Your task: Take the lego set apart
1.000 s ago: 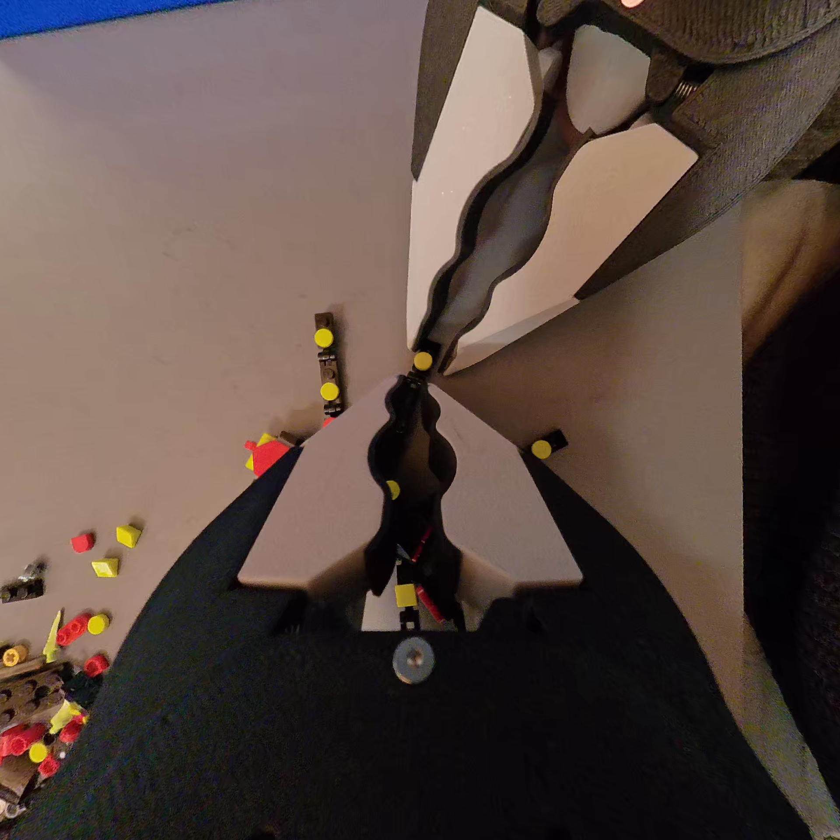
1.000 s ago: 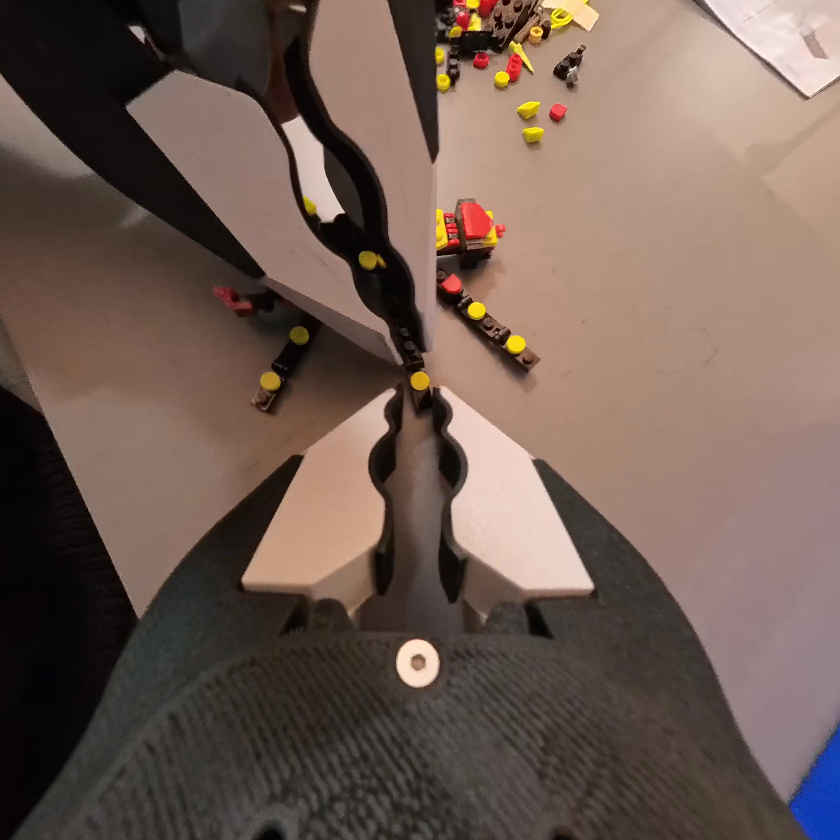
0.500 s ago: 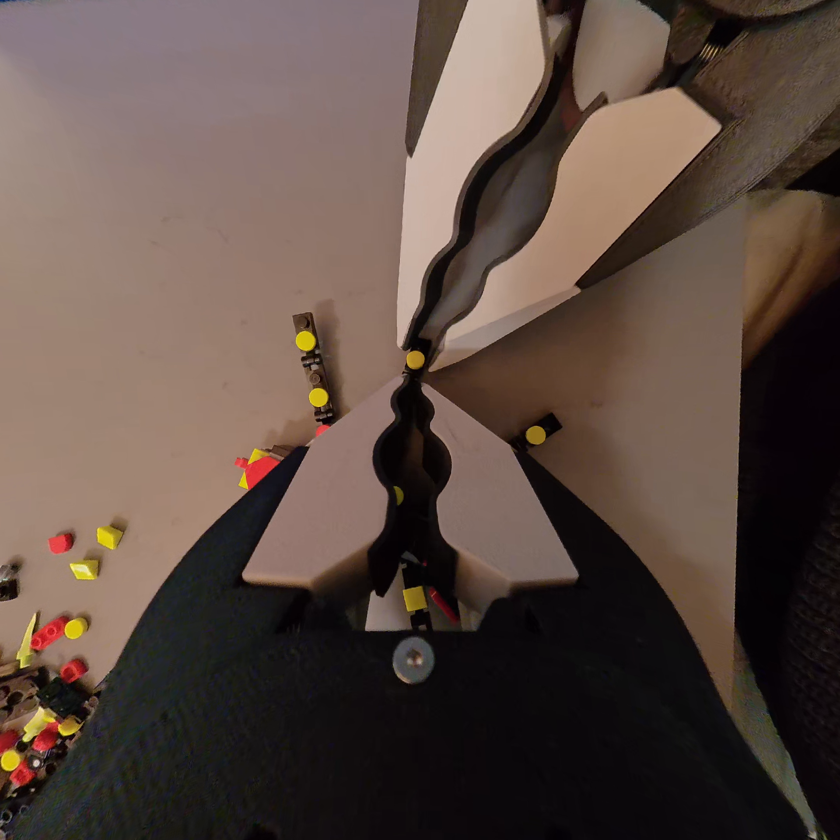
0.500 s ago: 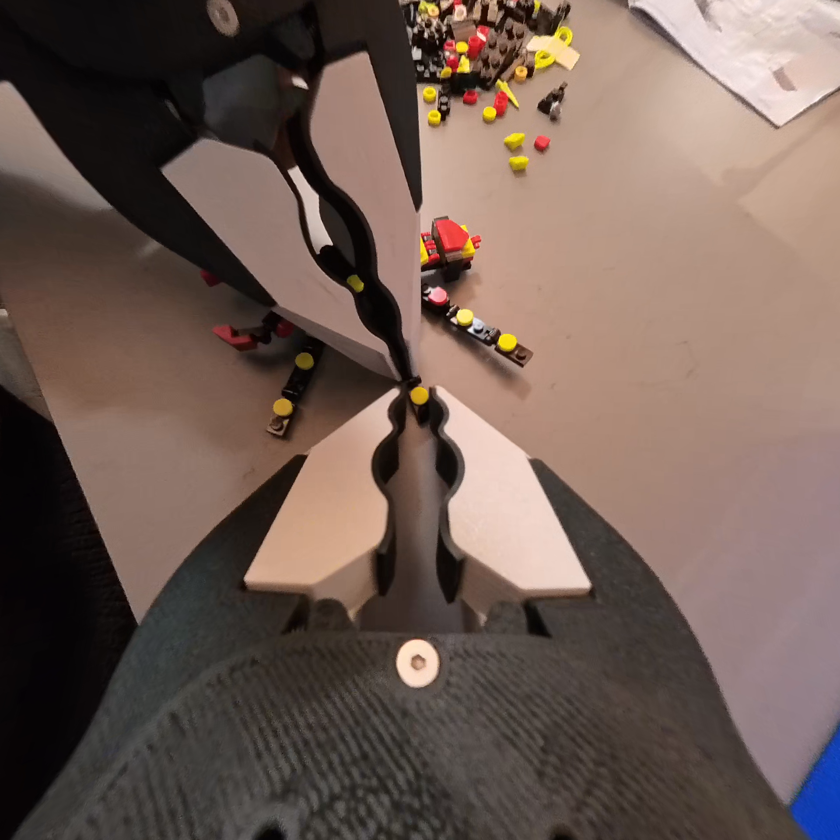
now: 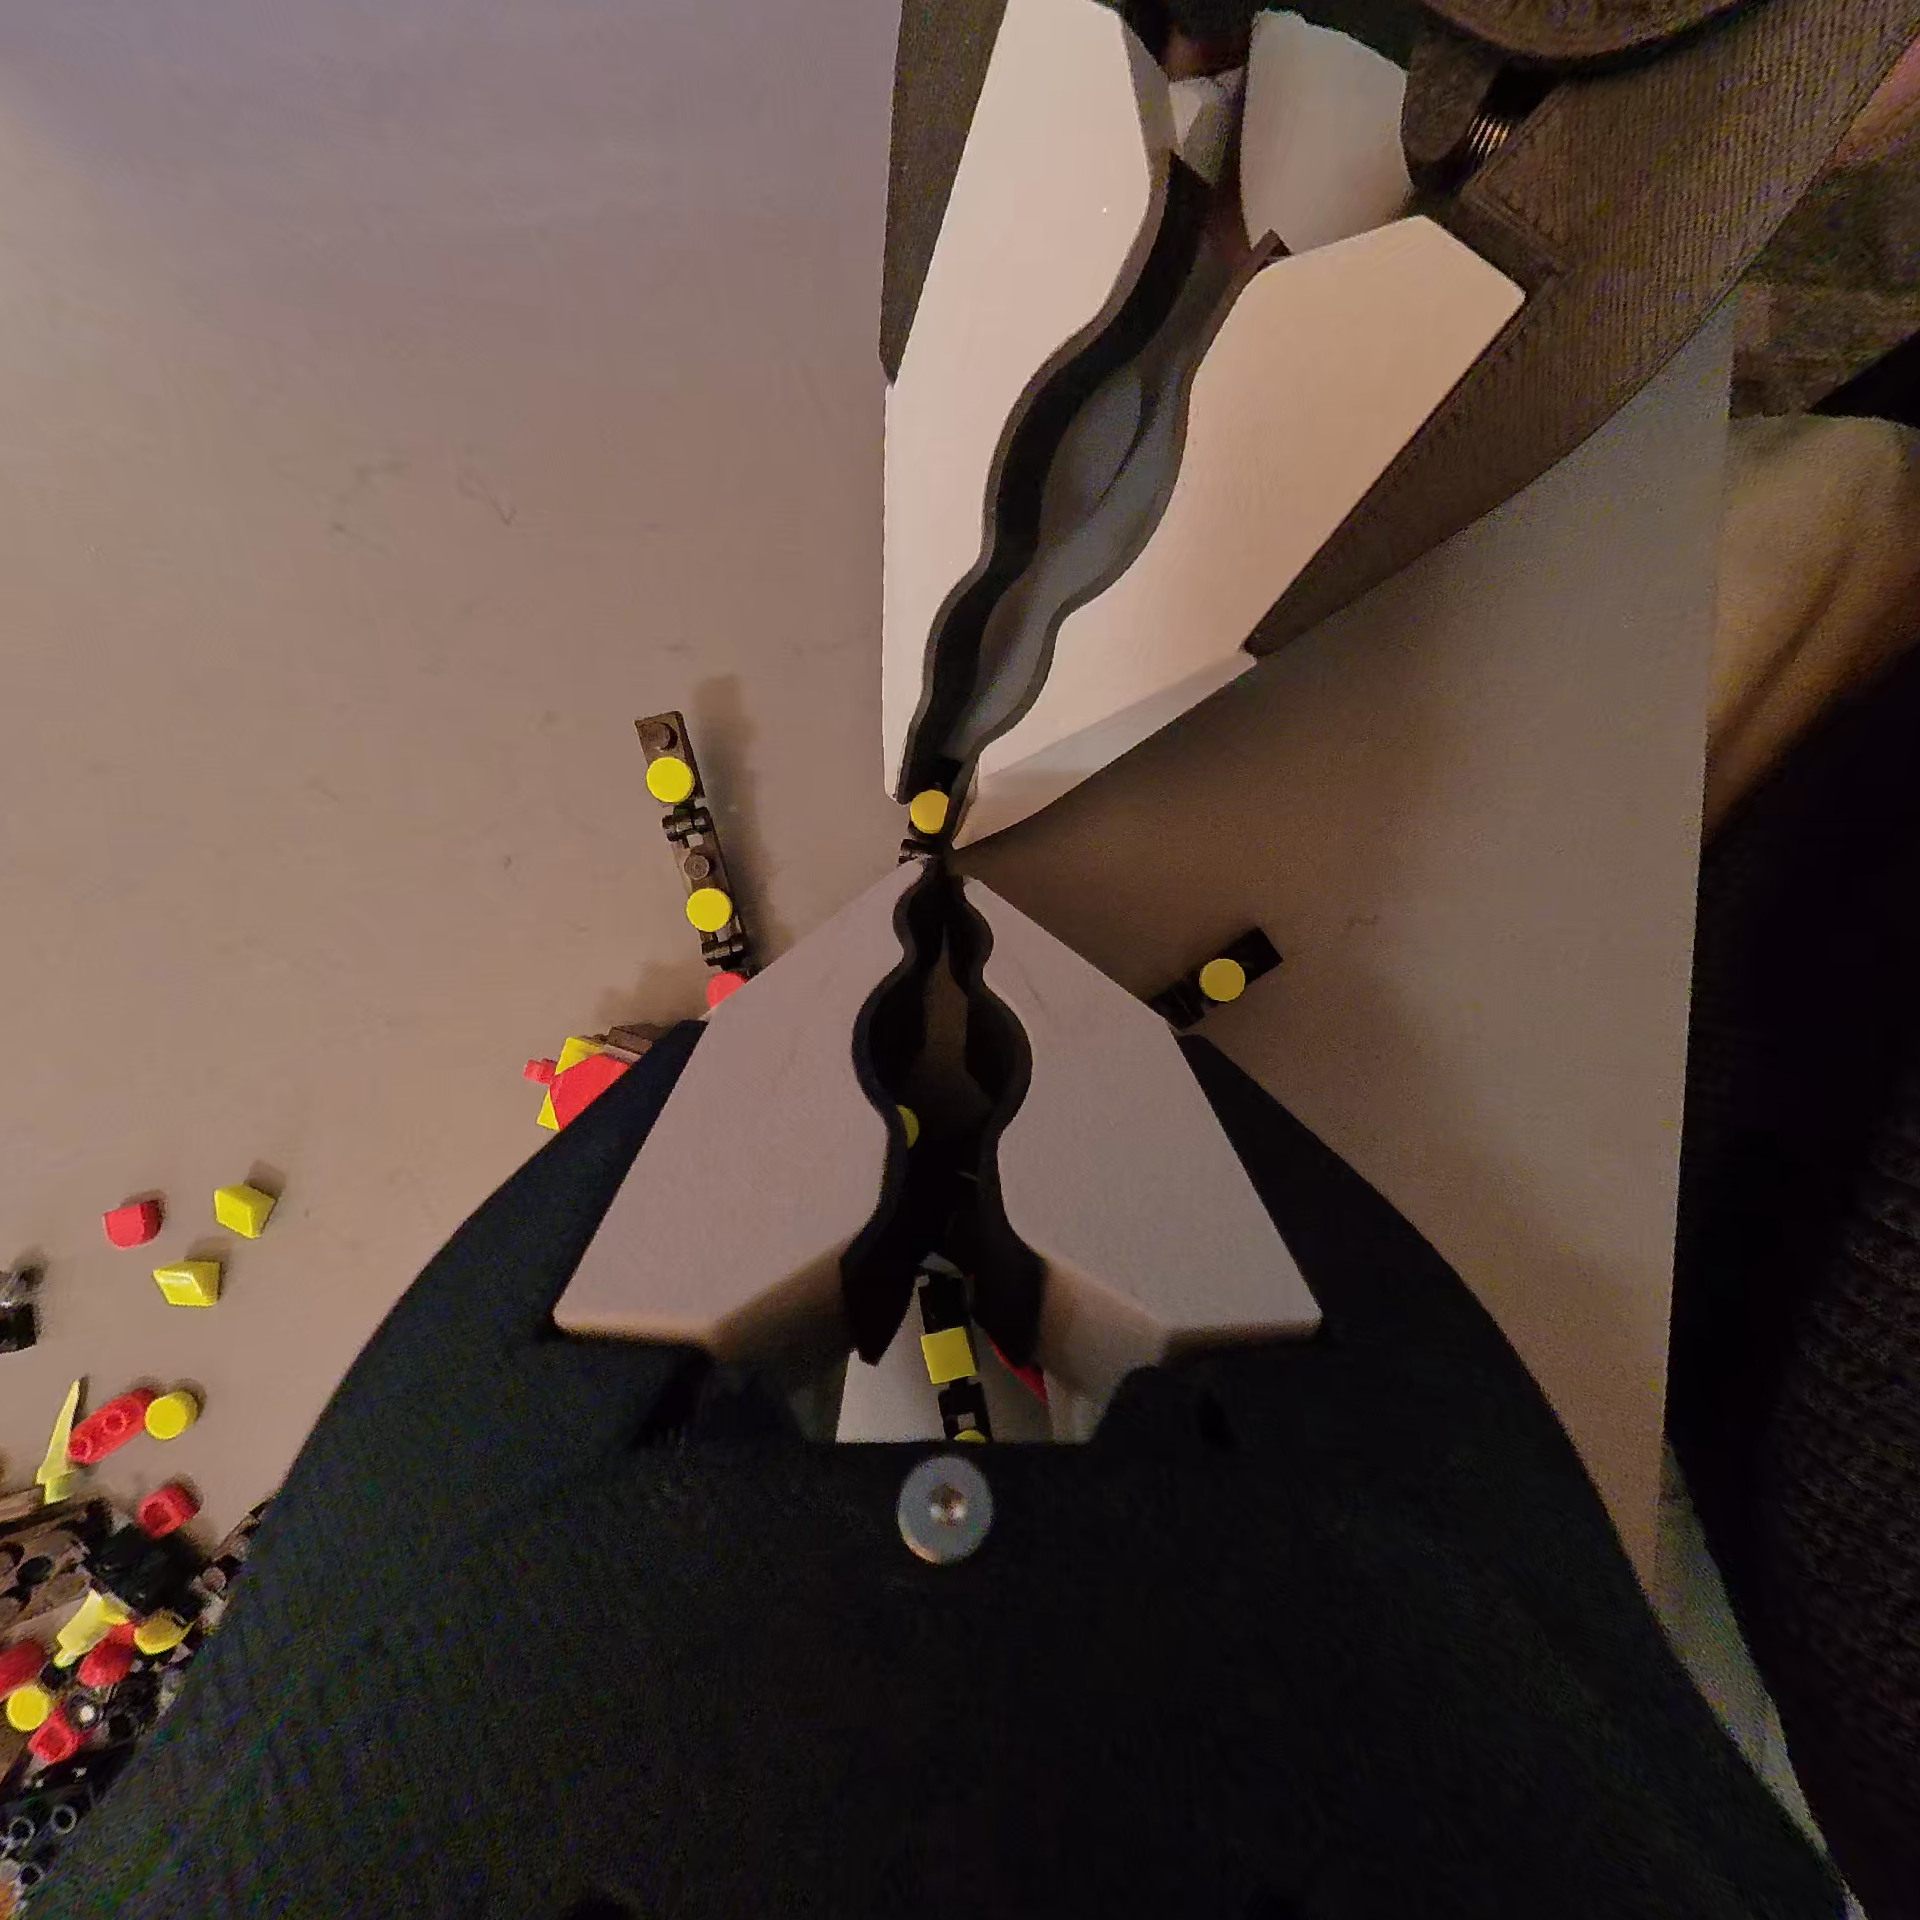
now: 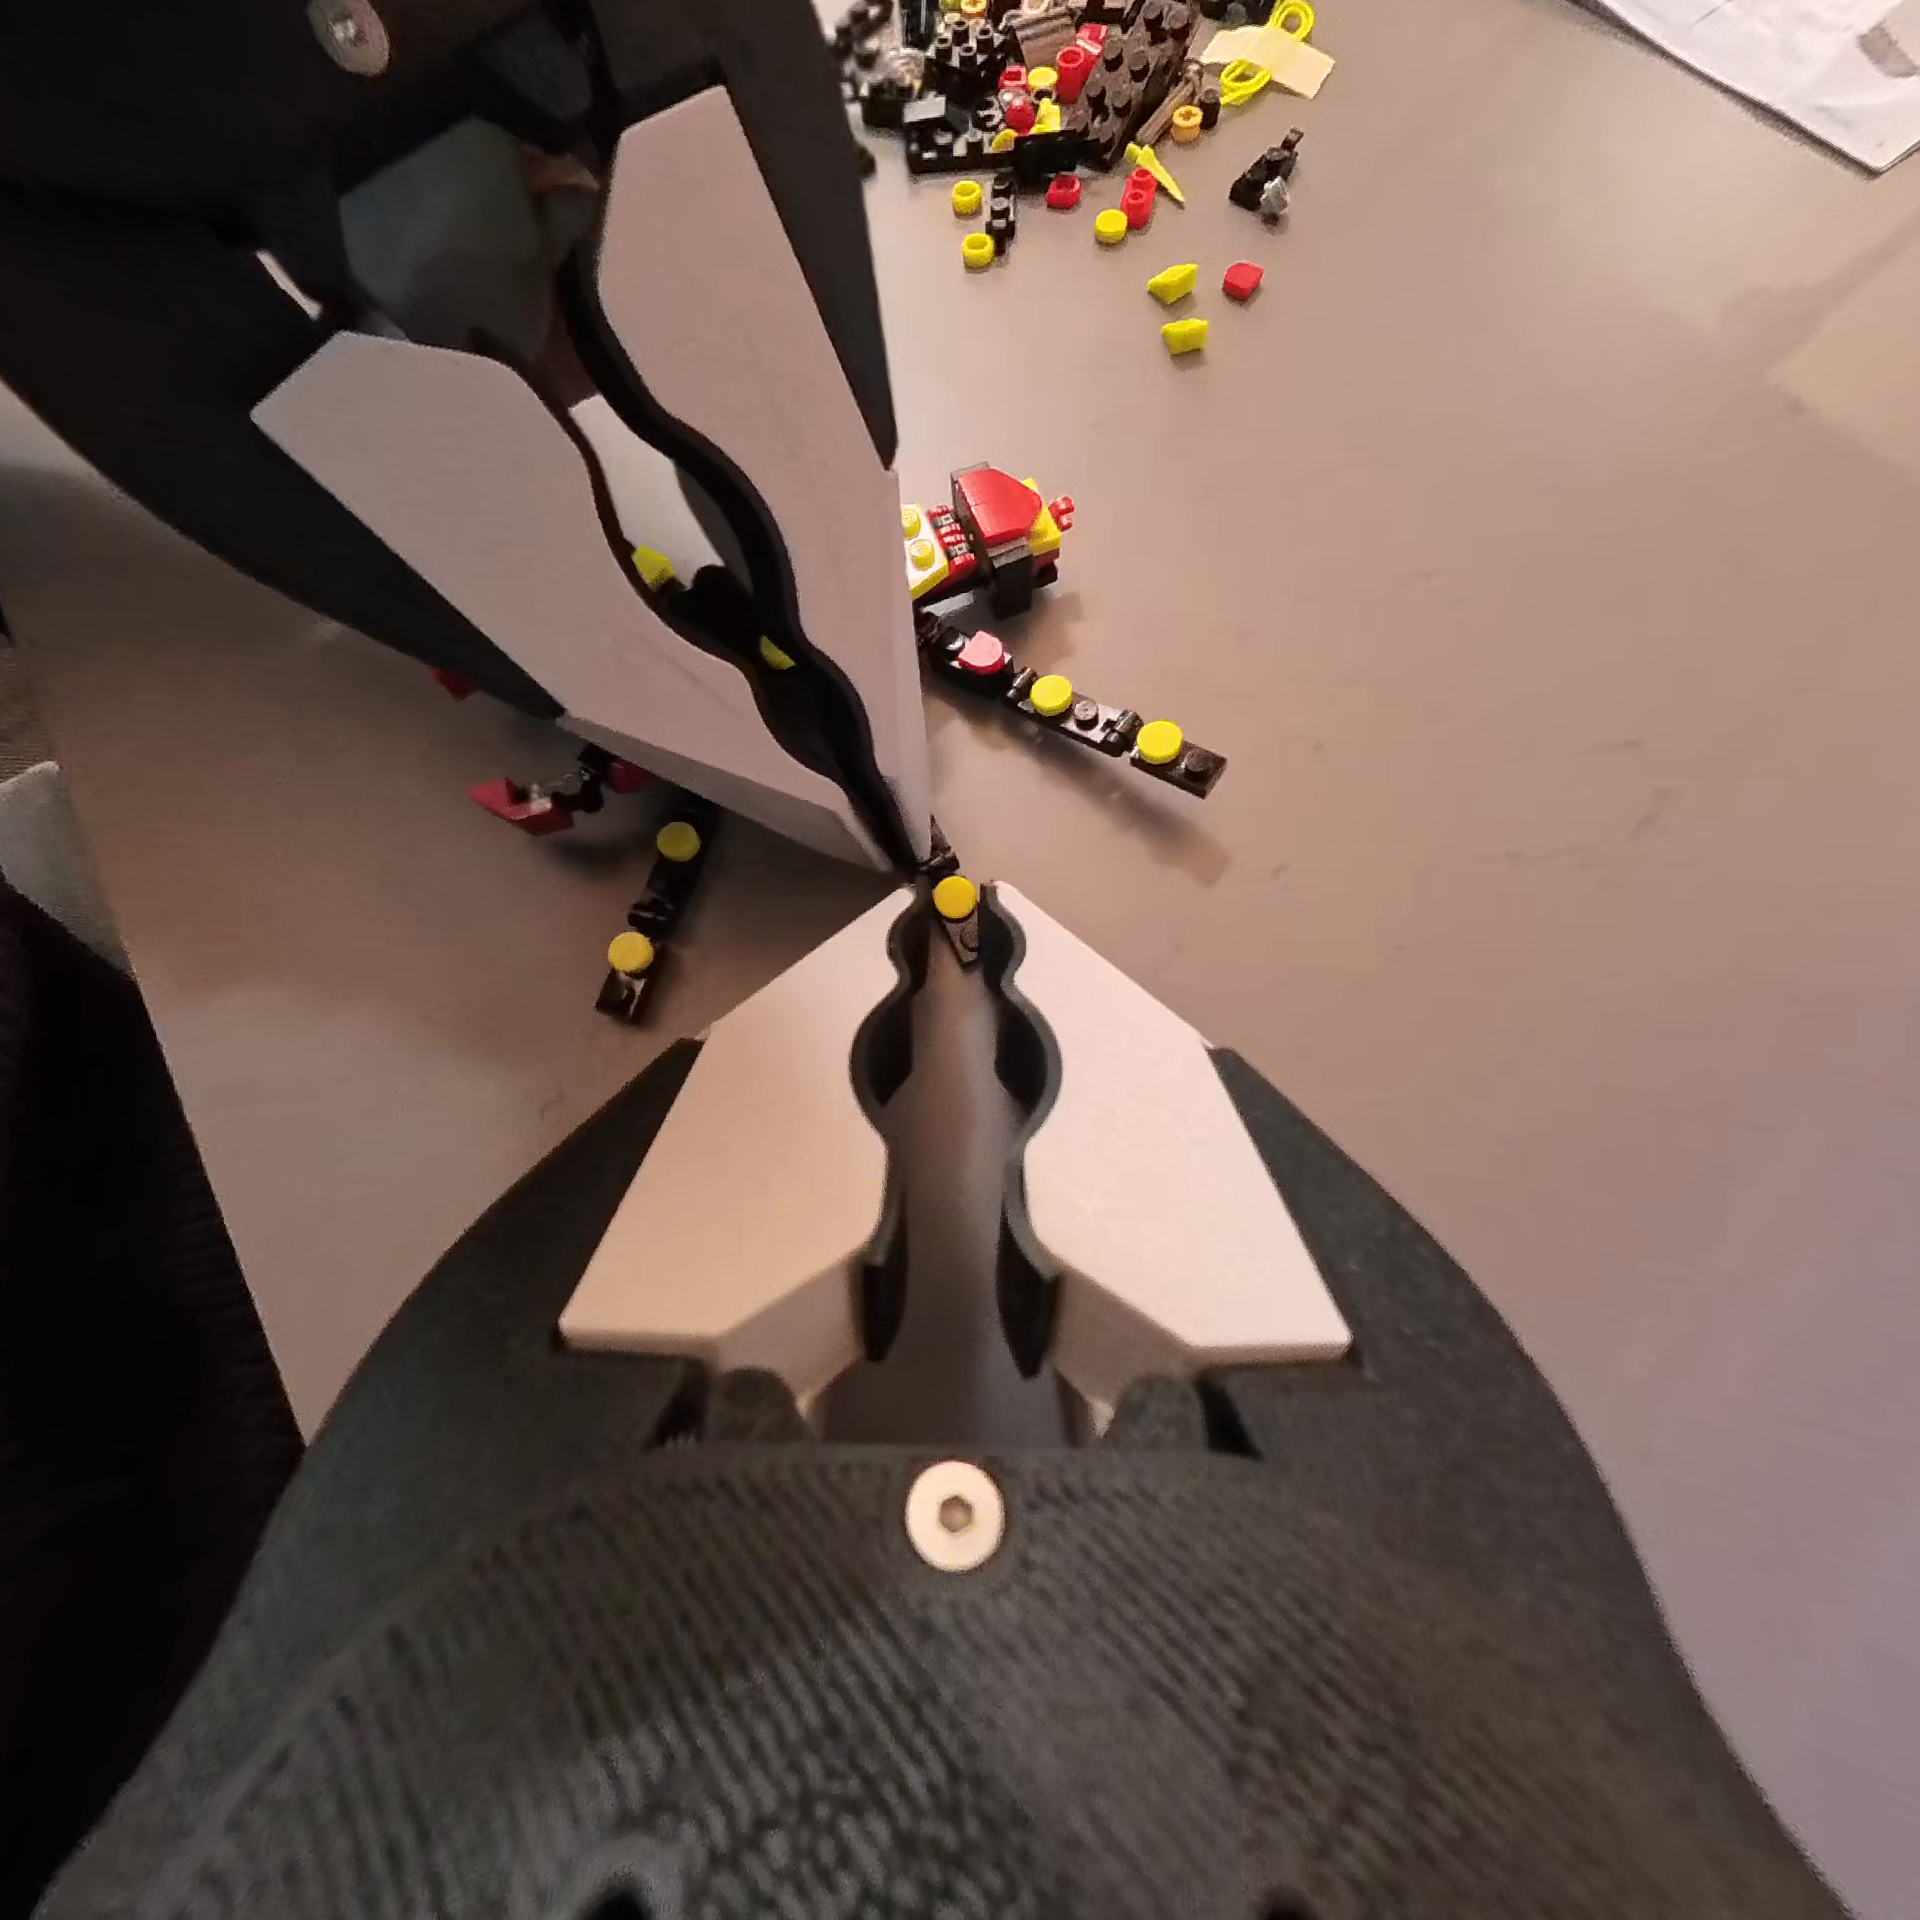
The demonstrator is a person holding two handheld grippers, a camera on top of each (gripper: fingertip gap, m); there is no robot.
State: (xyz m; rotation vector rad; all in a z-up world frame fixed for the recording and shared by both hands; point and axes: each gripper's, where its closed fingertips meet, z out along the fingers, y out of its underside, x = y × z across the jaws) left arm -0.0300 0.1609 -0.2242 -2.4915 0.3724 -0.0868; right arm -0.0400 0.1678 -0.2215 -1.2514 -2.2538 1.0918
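Both grippers meet tip to tip above the grey table [image 6: 1455,831], each pinching one end of the same black lego strip [image 6: 961,930]; right gripper [image 6: 951,914] has its fingers closed on the end piece carrying a yellow round stud [image 6: 954,896], which sits right at the fingertips; left gripper [image 5: 930,894] has its fingers closed on the rest of the strip, which runs back between its pads, a yellow square tile [image 5: 943,1356] and a bit of red visible deep in the gap; in the left wrist view the right gripper [image 5: 935,800] comes in from the top, stud at its tips; in the right wrist view the left gripper [image 6: 914,847] comes in from upper left; the strip is held off the table.

On the table: a second black strip with two yellow studs [image 6: 1101,722], joined at one end to a red-and-yellow lego body [image 6: 982,540]; a third black strip with yellow studs [image 6: 655,904] lying partly under the left gripper, a red piece [image 6: 514,805] just beside it; a loose brick pile [image 6: 1060,94] of black, red and yellow parts far back; two yellow slopes and one red bit [image 6: 1195,301] scattered near the pile; white paper sheet [image 6: 1787,62] at the table's far right corner.
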